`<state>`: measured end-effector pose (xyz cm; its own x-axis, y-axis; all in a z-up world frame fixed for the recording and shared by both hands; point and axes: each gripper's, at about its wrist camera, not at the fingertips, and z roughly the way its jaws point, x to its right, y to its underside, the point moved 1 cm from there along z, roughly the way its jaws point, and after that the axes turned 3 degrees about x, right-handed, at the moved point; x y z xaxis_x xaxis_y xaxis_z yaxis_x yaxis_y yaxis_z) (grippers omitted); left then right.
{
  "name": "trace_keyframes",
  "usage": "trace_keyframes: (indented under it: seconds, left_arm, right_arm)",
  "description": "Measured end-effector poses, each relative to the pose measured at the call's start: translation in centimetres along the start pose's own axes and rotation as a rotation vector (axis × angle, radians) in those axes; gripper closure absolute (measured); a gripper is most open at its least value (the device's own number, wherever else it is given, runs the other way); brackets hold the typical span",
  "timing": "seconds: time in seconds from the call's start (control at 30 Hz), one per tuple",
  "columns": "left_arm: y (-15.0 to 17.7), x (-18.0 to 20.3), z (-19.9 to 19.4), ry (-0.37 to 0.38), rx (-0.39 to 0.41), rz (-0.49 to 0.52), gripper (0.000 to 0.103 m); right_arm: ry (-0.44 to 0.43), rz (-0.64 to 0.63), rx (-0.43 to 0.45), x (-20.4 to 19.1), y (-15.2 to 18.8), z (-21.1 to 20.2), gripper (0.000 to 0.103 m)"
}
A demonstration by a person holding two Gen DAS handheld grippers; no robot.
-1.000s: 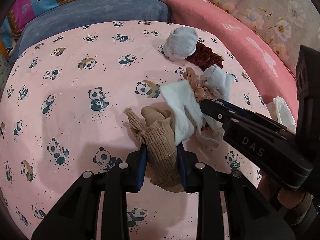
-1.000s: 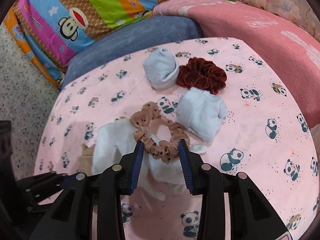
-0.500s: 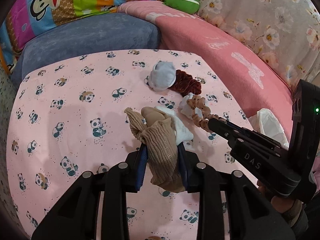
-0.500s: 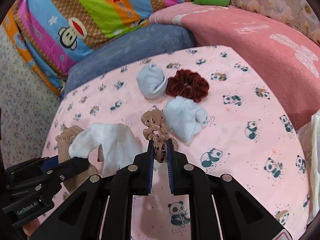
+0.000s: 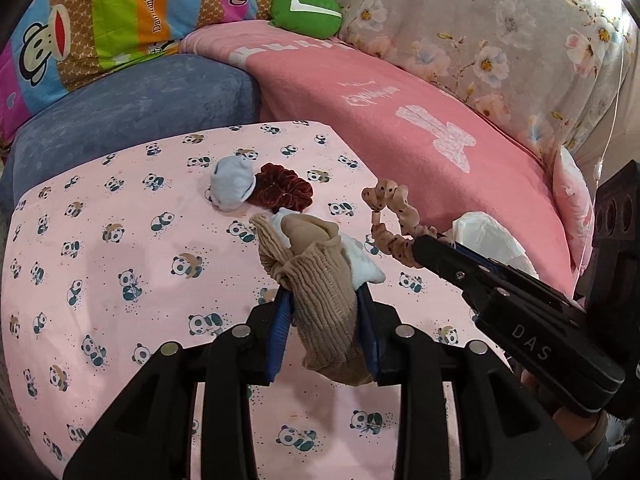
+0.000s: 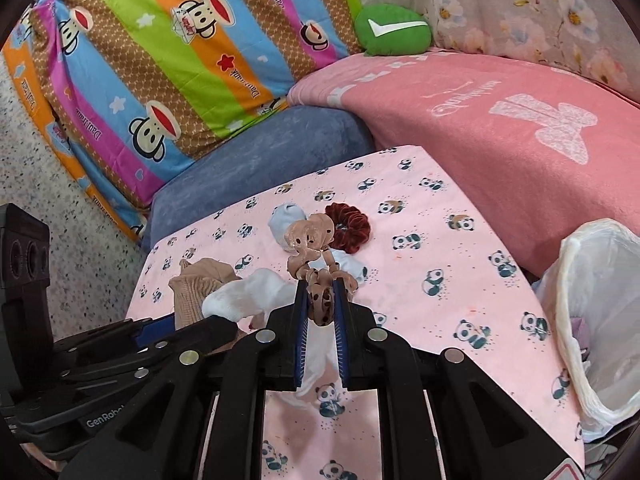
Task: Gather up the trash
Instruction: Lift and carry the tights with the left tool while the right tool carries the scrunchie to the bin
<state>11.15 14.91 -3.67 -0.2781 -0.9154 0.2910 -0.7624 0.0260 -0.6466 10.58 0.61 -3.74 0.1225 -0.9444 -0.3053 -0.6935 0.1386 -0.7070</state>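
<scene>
Above the panda-print sheet (image 5: 120, 240), both grippers carry a load: the left gripper (image 5: 324, 308) is clamped on a beige sock (image 5: 324, 292) with a white sock (image 5: 366, 266) caught beside it, its jaws having just eased a little wider, and the right gripper (image 6: 320, 300) is closed tight on a tan dotted scrunchie (image 6: 310, 248). Lying on the sheet are a pale blue sock (image 5: 232, 182), a dark red scrunchie (image 5: 286, 192) and another pale bundle behind the lifted pieces. A white bag (image 6: 596, 304) waits open at the right edge, so nothing held is dropped in yet; roughly half remains, I judge.
</scene>
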Motion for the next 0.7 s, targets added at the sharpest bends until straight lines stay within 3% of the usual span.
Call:
trace_keyframes:
  seconds: [0.4,0.7]
  left_arm:
    - [0.3,1.8,-0.2,0.001,0.008,0.029,0.072]
    - [-0.8,3.2,-0.4,0.002,0.029,0.047,0.073]
  right_arm:
    - [0.006,0.035,-0.011,2.1,1.2,-1.1,0.09]
    - [-0.005,0.038,0.04,2.2,0.3,-2.8,0.09]
